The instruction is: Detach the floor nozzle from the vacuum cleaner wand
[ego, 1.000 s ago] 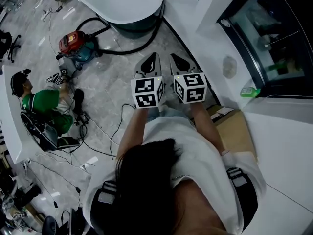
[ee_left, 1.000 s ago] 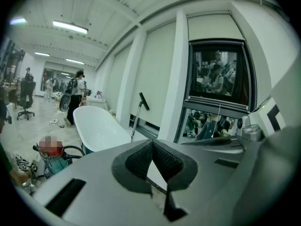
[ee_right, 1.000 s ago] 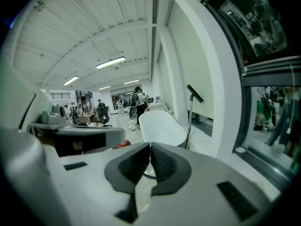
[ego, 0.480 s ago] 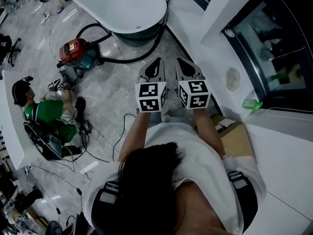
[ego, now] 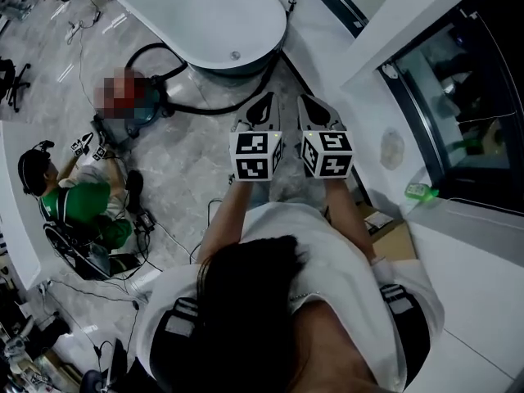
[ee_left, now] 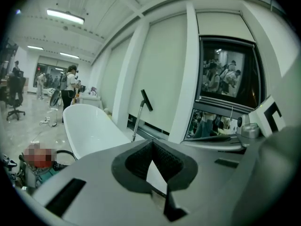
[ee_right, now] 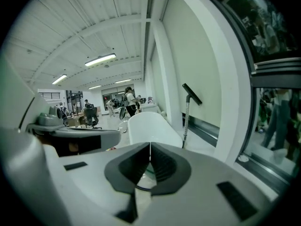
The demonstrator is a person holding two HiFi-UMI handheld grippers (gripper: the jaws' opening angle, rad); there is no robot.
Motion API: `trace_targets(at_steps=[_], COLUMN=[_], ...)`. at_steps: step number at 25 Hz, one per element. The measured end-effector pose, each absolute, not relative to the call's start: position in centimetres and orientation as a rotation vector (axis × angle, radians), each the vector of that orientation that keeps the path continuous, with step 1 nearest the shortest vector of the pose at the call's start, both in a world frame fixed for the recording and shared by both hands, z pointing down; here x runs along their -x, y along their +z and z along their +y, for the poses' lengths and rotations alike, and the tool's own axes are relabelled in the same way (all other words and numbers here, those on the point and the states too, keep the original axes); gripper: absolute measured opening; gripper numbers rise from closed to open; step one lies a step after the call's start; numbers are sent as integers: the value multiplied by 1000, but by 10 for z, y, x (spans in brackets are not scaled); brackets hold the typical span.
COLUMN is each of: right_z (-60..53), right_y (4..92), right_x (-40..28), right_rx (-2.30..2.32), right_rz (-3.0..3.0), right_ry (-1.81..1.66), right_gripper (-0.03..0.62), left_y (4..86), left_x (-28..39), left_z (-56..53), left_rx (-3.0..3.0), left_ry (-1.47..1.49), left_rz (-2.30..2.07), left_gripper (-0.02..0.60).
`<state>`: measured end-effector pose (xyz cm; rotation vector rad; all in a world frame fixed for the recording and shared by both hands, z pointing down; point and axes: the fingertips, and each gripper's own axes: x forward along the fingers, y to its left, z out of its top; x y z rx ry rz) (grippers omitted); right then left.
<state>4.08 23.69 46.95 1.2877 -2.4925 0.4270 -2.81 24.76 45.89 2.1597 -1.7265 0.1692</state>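
The vacuum wand (ee_right: 187, 114), a thin grey tube with a black angled handle, leans upright against the wall behind the white bathtub (ego: 196, 11); it also shows in the left gripper view as the same wand (ee_left: 140, 113). Its lower end is hidden, so I cannot make out the floor nozzle. The canister (ego: 135, 105) sits on the floor left of the tub, and its black hose (ego: 246, 84) curls round the tub's foot. My left gripper (ego: 264, 105) and right gripper (ego: 316, 106) are held side by side, pointing at the tub. Both are shut and empty.
A person in green (ego: 78, 199) sits on the floor at the left among cables (ego: 176, 228). A cardboard box (ego: 393, 228) lies by the right wall, with a green bottle (ego: 419, 191) on the window ledge. More people stand far back in the room (ee_left: 70, 86).
The whole view has shifted forward: the bathtub and wall now lie closer in front of both grippers. The grippers stay side by side and shut.
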Motion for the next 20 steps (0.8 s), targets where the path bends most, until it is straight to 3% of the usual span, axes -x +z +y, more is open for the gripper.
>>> trace_targets(at_steps=[11,20], right_z=[185,171], right_y=[465,447], right_x=[0,35], right_rx=[-1360,-1381], right_rz=[-2414,-2435], right_ry=[323,250], right_gripper=[15,15], left_y=[436,433], left_x=[94,102], left_z=[188,169], left_rx=[-2183,-2255], left_ry=[119,155], left_rz=[-1709,-1670], left_gripper=[0,0])
